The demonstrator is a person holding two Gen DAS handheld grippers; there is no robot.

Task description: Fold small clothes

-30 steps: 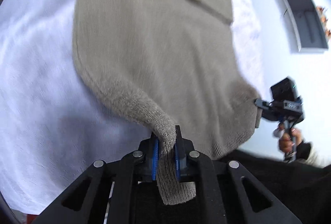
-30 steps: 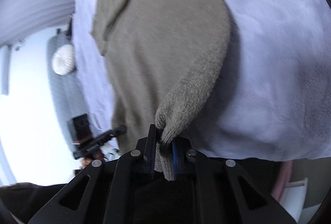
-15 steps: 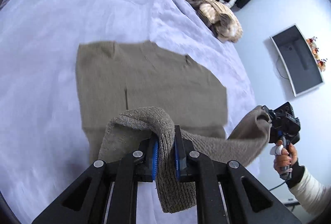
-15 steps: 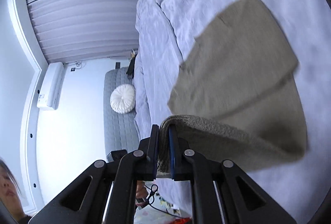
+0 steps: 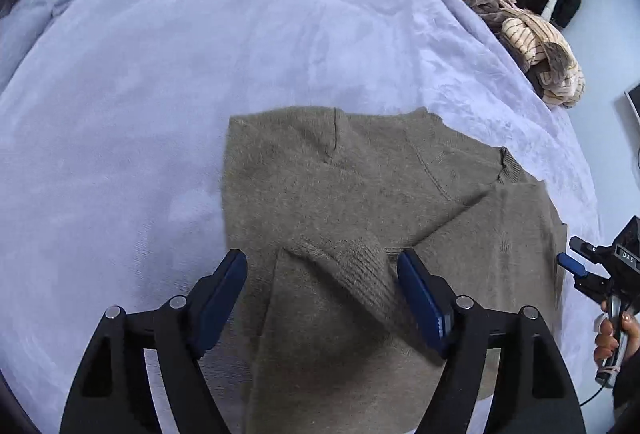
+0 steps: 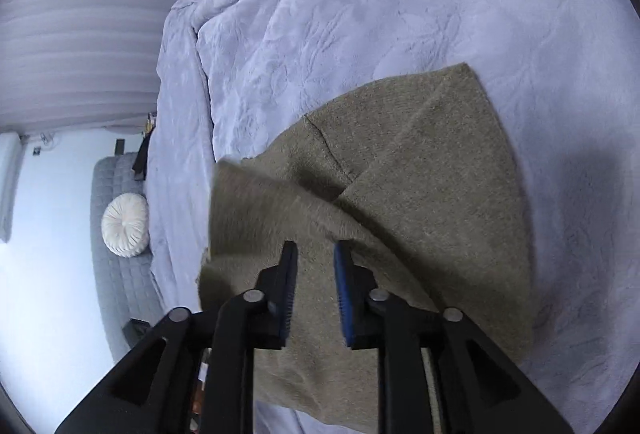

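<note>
Released, both hand-held grippers [image 5: 320, 276] [image 6: 316, 266] just opened above the folded sweater [image 5: 360, 193]; only the right view shows a round cushion [image 6: 125, 225].

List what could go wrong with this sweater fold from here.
1. The left gripper has just been opening, and the ribbed cuff lies loose between its blue pads, untouched. Pulling back carelessly could snag it and undo the fold.
2. The right gripper has just been opening too, directly over the olive sweater; its fingers might drag the cloth.
3. The folded layers sit uneven on the soft blanket, so the next fold may come out crooked.
</note>
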